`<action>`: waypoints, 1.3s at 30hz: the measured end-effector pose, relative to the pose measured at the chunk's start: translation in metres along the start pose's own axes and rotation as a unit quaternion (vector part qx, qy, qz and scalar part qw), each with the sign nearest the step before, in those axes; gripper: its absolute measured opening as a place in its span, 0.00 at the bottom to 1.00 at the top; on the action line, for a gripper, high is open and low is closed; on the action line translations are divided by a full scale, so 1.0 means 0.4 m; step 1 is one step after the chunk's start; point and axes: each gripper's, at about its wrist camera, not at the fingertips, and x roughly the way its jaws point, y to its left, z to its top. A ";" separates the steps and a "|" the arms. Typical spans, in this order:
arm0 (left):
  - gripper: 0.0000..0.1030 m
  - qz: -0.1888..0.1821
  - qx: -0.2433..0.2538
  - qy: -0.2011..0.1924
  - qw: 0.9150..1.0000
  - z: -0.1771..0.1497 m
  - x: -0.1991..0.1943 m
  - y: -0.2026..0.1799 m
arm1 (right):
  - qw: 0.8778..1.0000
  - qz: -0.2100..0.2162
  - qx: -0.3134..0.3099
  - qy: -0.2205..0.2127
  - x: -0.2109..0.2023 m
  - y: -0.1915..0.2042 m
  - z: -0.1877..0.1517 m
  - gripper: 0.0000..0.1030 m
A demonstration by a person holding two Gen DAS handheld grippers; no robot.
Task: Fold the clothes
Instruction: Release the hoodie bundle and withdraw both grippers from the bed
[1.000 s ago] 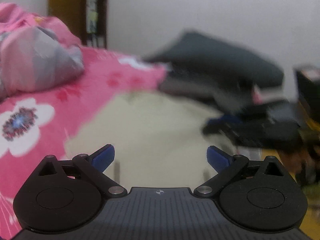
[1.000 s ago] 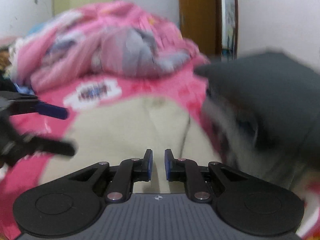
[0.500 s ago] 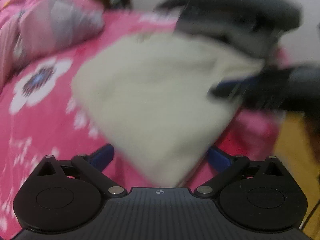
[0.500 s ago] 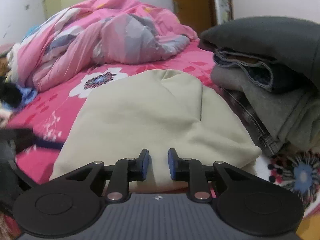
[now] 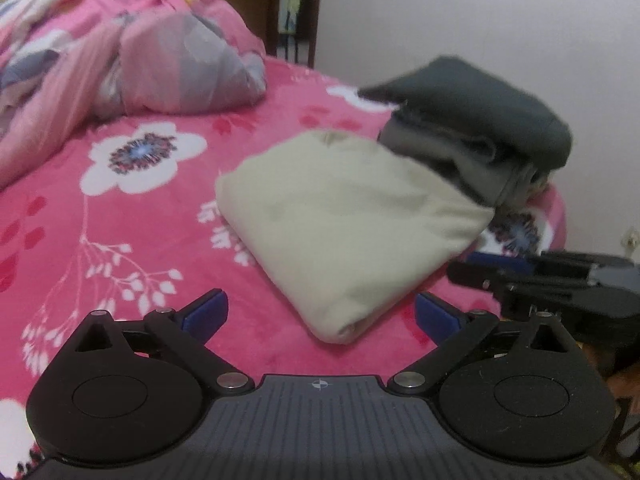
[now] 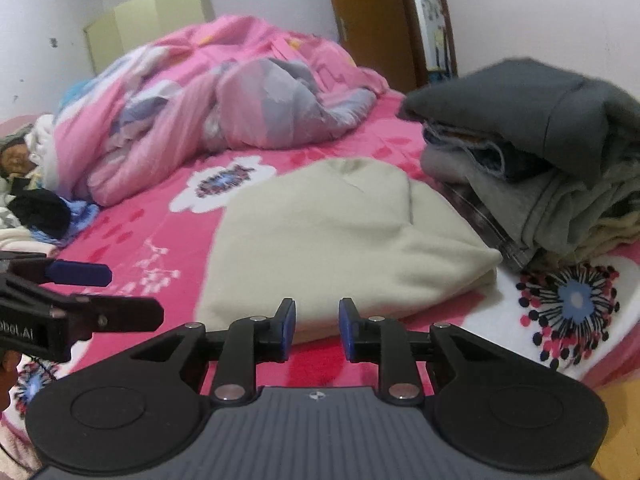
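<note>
A folded cream garment [image 5: 344,216] lies on the pink flowered bed; it also shows in the right wrist view [image 6: 332,236]. My left gripper [image 5: 320,314] is wide open and empty, just in front of the garment's near corner. My right gripper [image 6: 317,328] has its jaws a small gap apart and holds nothing, just short of the garment's front edge. The right gripper also shows at the right edge of the left wrist view [image 5: 520,272], and the left gripper at the left edge of the right wrist view [image 6: 80,292].
A stack of folded dark and grey clothes [image 6: 540,152] stands right of the cream garment, touching it. A crumpled pink quilt [image 6: 224,112] fills the far bed. The bed sheet [image 5: 120,216] extends left. A wooden door [image 6: 368,20] and wall are behind.
Both grippers have pulled back from the cream garment, which now lies folded and free on the bed. The right gripper's jaws have opened a little wider.
</note>
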 end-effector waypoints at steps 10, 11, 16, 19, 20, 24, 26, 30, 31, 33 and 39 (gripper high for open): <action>1.00 0.010 -0.062 -0.016 0.998 -0.056 -0.077 -0.003 | 1.000 -0.005 0.001 -0.021 -0.090 0.056 -0.029 0.68; 1.00 0.010 -0.066 -0.016 0.998 -0.059 -0.081 0.000 | 1.000 -0.010 0.003 -0.021 -0.095 0.057 -0.032 0.71; 1.00 0.013 -0.081 -0.020 0.996 -0.067 -0.095 0.005 | 0.999 -0.025 0.020 -0.023 -0.109 0.065 -0.044 0.85; 1.00 0.015 -0.070 -0.026 0.997 -0.075 -0.102 0.002 | 0.999 -0.034 0.021 -0.019 -0.115 0.075 -0.051 0.94; 1.00 0.016 -0.065 -0.029 0.997 -0.078 -0.104 0.002 | 0.999 -0.038 0.021 -0.019 -0.118 0.078 -0.053 0.94; 1.00 0.026 -0.055 -0.030 0.998 -0.082 -0.110 0.008 | 0.998 -0.055 0.021 -0.018 -0.120 0.092 -0.056 0.97; 1.00 0.033 -0.054 -0.034 0.997 -0.085 -0.115 0.014 | 0.998 -0.062 0.024 -0.015 -0.116 0.099 -0.056 0.99; 1.00 0.055 -0.055 -0.043 0.996 -0.088 -0.124 0.027 | 0.996 -0.089 0.027 -0.010 -0.113 0.119 -0.061 1.00; 1.00 0.061 -0.054 -0.043 0.996 -0.089 -0.123 0.030 | 0.995 -0.096 0.029 -0.009 -0.113 0.123 -0.063 1.00; 1.00 0.072 -0.054 -0.042 0.995 -0.090 -0.121 0.038 | 0.994 -0.104 0.040 -0.007 -0.113 0.126 -0.066 1.00; 1.00 0.094 -0.056 -0.035 0.993 -0.096 -0.108 0.064 | 0.987 -0.150 0.054 0.015 -0.095 0.137 -0.052 1.00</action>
